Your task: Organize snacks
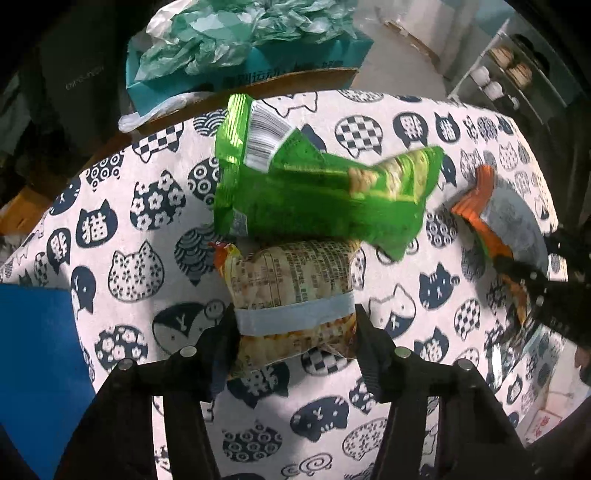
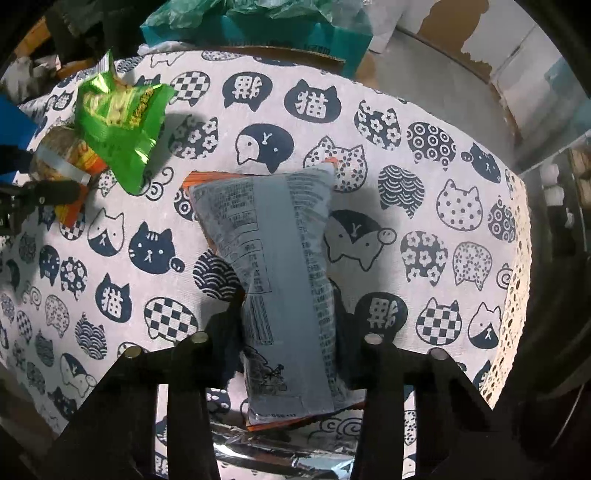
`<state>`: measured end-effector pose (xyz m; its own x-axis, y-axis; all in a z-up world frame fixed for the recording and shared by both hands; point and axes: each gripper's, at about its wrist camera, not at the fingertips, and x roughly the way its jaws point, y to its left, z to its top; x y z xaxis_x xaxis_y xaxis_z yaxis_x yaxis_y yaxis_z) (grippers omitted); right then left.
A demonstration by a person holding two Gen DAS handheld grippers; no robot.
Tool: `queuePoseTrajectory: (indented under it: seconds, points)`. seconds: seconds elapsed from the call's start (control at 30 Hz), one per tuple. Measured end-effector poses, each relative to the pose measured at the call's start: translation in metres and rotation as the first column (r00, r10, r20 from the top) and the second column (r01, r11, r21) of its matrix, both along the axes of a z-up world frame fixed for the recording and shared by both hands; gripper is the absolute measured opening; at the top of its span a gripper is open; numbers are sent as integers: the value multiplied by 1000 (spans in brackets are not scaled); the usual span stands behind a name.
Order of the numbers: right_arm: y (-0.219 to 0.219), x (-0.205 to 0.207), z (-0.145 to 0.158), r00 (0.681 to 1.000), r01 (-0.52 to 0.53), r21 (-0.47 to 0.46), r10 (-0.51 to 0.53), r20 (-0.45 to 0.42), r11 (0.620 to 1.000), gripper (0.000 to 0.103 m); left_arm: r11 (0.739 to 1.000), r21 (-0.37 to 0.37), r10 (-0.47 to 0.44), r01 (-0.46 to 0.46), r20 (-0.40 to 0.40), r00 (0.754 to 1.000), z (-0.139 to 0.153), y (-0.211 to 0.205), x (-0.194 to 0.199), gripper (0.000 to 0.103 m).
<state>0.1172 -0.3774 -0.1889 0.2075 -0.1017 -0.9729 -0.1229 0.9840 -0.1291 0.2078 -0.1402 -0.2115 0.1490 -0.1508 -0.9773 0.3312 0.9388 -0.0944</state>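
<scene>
With the left tongs [image 1: 295, 325] pinching the tan snack bag [image 1: 291, 291] just below the green bag [image 1: 314, 192] on the tabletop [image 1: 424, 118] and the right tongs [image 2: 291, 332] pinching the grey packet [image 2: 273, 266] well right of it, lift each straight up without squeezing harder.

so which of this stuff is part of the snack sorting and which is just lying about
Part of the job:
- tan snack bag, between the left gripper jaws
- grey snack bag, between the right gripper jaws
- green snack bag, lying loose, its edge over the tan one

Just lying about:
- teal box with crumpled green plastic
- cat-print tablecloth
- blue thing at the table edge
</scene>
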Motion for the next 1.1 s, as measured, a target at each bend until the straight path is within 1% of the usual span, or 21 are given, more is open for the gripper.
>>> queuePoseTrajectory:
  seconds: [0.13,0.23,0.6,0.73,0.9,1.1]
  points:
    - [8,-6,9,1000,-1,13,1,21,1000,36,1000,7,-10,10,2,1000,7,2,-19,57]
    - [13,-10,23,999,-7,26,6,42,1000,36,1000,6,-11,11,13,1000,14,5,-30,57]
    - [47,-30,63,994,-40,74,32,106,996,36,1000,-13,20,-19,69,997,56,32,-59,57]
    - [61,-36,77,991,-59,85,48,129,995,36,999,-32,39,-35,112,993,78,37,-69,57]
    - [75,-37,92,986,-76,98,61,153,992,36,999,-13,33,-31,170,985,97,44,-78,57]
    - [99,-36,112,979,-108,129,83,185,986,36,999,-19,48,-45,222,974,122,60,-93,57]
